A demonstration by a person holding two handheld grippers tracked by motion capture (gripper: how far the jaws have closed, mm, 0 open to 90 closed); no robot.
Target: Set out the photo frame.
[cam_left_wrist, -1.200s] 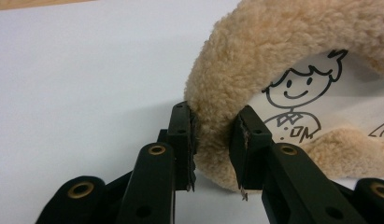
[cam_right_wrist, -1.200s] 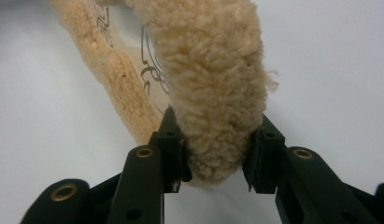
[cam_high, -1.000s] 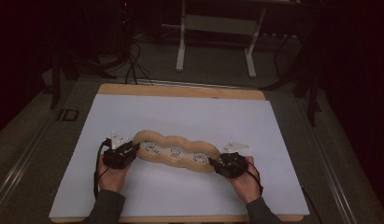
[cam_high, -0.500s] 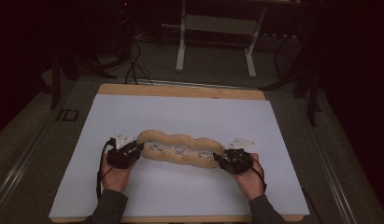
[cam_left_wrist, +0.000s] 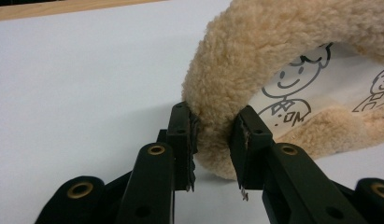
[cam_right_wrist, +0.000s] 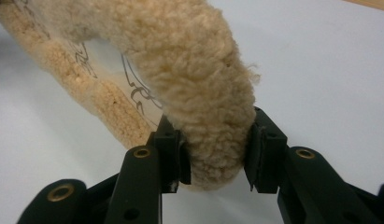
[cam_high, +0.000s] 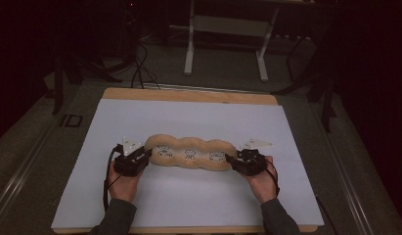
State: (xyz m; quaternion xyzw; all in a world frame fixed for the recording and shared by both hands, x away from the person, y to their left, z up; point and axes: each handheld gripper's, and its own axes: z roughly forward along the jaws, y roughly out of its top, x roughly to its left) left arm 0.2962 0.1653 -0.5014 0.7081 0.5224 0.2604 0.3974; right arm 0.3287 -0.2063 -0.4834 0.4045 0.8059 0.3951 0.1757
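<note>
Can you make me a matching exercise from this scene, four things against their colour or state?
1. fleece cushion
2. left gripper
3. right gripper
4. table mat

a. plain white
b. tan, with cartoon drawings
c. clamped on the cushion's left end
d. clamped on the cushion's right end

Pairs: 1-b, 2-c, 3-d, 4-a

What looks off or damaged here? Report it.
Nothing stands out. The fleecy tan cushion lies flat on the white sheet, intact, its printed drawings clean. The left gripper and right gripper each clamp one end.
</note>
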